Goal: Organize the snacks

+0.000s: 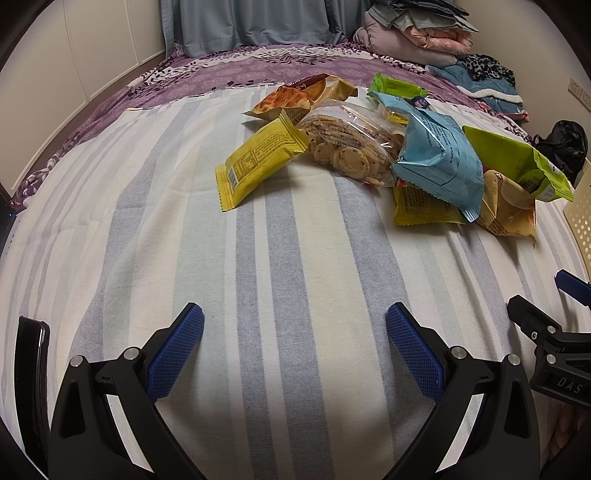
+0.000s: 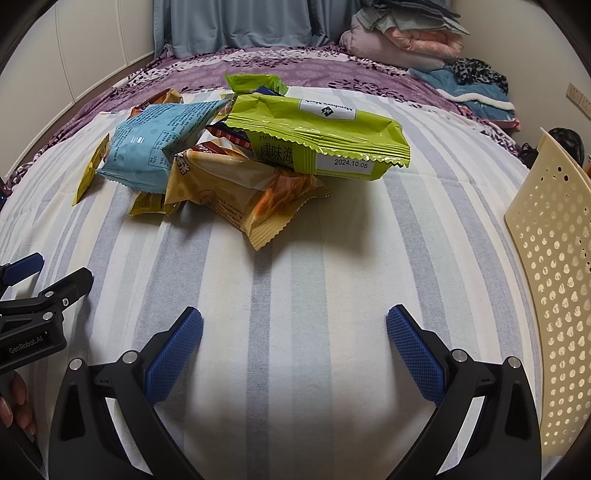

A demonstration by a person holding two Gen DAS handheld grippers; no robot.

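A pile of snack packets lies on the striped sheet (image 1: 295, 258). In the left wrist view I see a yellow packet (image 1: 258, 162), a clear bag of cookies (image 1: 347, 144), a light blue bag (image 1: 439, 158) and a green bag (image 1: 517, 162). In the right wrist view the green bag (image 2: 314, 136) lies on top, over an orange-tan packet (image 2: 243, 192) and beside the light blue bag (image 2: 155, 147). My left gripper (image 1: 294, 347) is open and empty, short of the pile. My right gripper (image 2: 294, 347) is open and empty, also short of the pile.
A cream perforated basket (image 2: 554, 295) stands at the right edge; its corner shows in the left wrist view (image 1: 580, 214). Folded clothes (image 1: 417, 33) and a purple bedspread (image 1: 277, 70) lie behind the pile. A black bag (image 1: 565, 144) sits far right.
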